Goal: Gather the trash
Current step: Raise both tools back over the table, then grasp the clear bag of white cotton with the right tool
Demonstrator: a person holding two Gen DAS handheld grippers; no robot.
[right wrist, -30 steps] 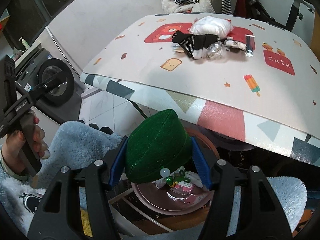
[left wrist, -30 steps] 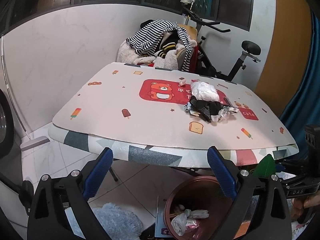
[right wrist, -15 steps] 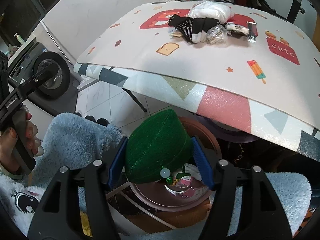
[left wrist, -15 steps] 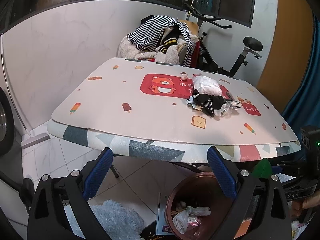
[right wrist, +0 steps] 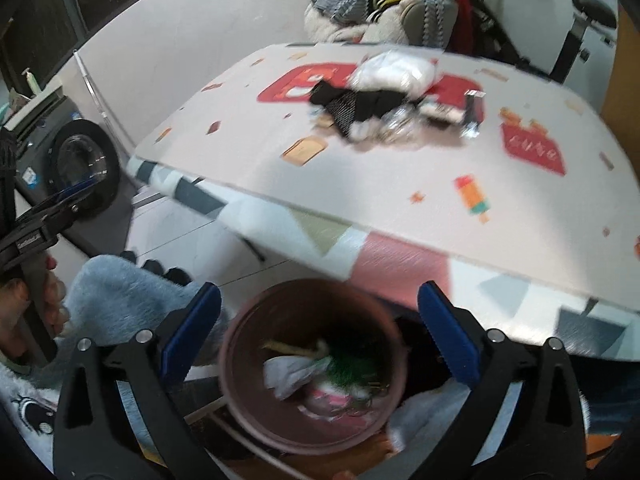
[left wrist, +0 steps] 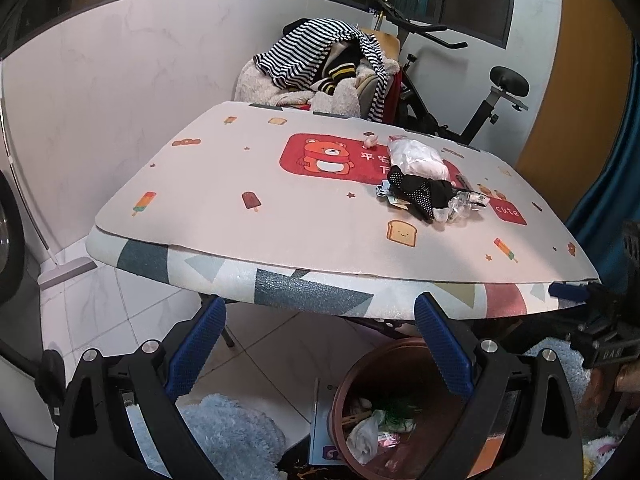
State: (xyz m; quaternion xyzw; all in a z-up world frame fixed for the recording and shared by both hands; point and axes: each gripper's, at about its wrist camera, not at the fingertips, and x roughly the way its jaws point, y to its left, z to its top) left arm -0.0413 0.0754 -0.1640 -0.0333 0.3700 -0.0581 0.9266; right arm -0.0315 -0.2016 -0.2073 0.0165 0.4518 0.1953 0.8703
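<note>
Take the bin (right wrist: 312, 364) as your landmark; to its left your left gripper (left wrist: 316, 344) stands wide and empty, pointing at the table (left wrist: 280, 236); directly above the bin your right gripper (right wrist: 318, 328) has just been opening and now gapes with nothing between its jaws; the green item (right wrist: 352, 368) lies inside the bin among other scraps, so this drop looks done; up and right of the bin, the trash pile (right wrist: 384, 104) waits on the table; your next move is likely to reach there and close on one piece.
</note>
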